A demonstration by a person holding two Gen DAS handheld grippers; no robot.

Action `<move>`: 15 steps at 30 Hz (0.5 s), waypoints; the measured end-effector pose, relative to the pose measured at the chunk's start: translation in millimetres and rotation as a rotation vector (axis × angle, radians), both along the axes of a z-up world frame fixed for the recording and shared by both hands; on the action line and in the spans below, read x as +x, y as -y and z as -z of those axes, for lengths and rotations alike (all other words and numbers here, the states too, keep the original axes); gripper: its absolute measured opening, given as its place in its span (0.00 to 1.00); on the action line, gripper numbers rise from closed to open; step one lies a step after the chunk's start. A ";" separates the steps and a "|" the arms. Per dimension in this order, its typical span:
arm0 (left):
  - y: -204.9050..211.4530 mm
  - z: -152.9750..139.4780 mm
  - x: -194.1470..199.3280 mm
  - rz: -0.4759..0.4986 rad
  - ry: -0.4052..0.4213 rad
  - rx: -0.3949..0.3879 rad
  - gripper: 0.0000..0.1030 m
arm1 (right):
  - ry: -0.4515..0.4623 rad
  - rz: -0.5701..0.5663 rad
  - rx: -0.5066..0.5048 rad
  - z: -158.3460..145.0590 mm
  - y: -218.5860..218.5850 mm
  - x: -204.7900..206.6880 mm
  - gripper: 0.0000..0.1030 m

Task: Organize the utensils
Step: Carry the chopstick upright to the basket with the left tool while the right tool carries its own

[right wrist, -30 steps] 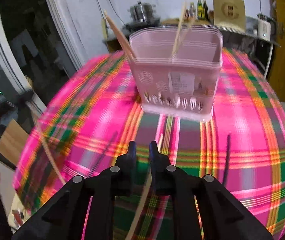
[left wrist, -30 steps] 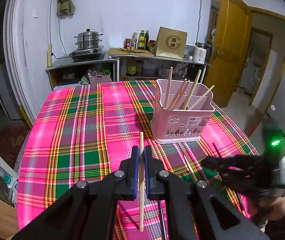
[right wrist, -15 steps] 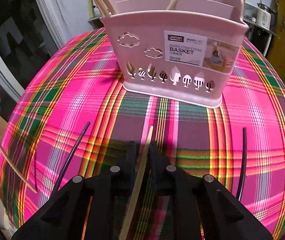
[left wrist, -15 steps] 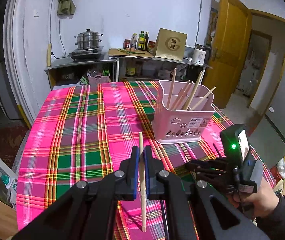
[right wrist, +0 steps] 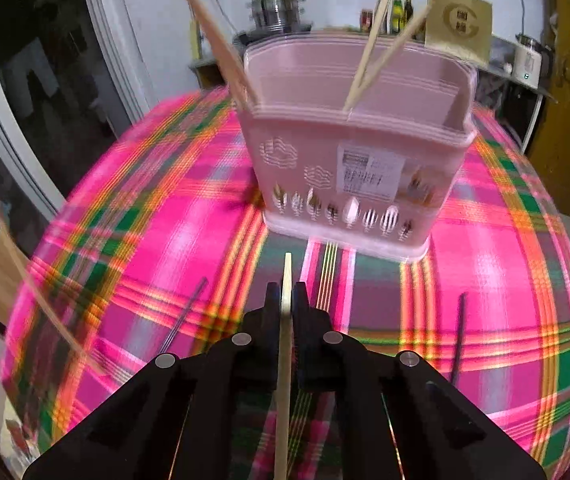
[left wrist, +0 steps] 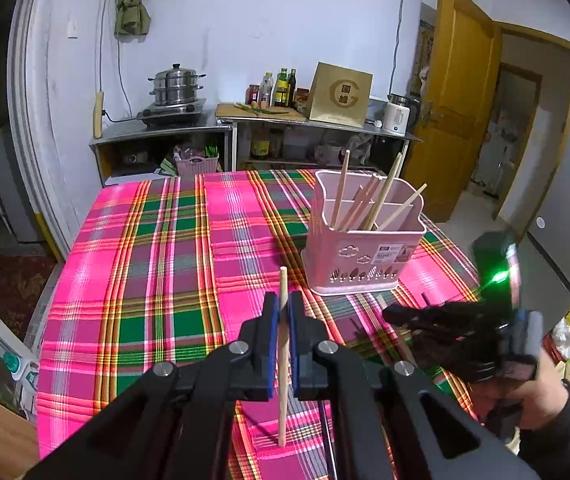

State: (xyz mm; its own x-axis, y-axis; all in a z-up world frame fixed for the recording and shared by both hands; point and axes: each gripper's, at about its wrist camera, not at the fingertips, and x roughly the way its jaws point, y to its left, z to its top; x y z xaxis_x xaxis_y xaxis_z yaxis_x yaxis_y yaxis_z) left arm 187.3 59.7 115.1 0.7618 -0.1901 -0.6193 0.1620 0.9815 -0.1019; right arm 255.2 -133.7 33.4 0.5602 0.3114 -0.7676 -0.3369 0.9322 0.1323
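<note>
A pink utensil basket holding several wooden chopsticks stands on the plaid tablecloth. My left gripper is shut on a wooden chopstick held nearly upright above the cloth. My right gripper, jaws just closing, is shut on another wooden chopstick, lifted in front of the basket; that gripper also shows at the right of the left wrist view. Black chopsticks lie on the cloth either side of it.
A person's hand and dark sleeve hold the right gripper. Behind the table are a metal counter with a steamer pot, bottles and a gold box. A yellow door stands at right. The table's edges drop off all round.
My right gripper has closed on the wooden chopstick that lay on the cloth and lifted it back from the basket. The left gripper and its chopstick have held still.
</note>
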 end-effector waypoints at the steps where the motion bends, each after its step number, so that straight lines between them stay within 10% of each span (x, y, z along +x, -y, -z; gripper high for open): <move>1: -0.2 -1.7 -0.1 -0.001 0.003 -0.001 0.06 | 0.021 -0.001 0.018 -10.0 3.3 -4.1 0.06; 15: 9.0 -14.2 -7.5 0.002 0.014 0.014 0.06 | 0.203 -0.007 0.138 -78.9 23.9 -40.0 0.06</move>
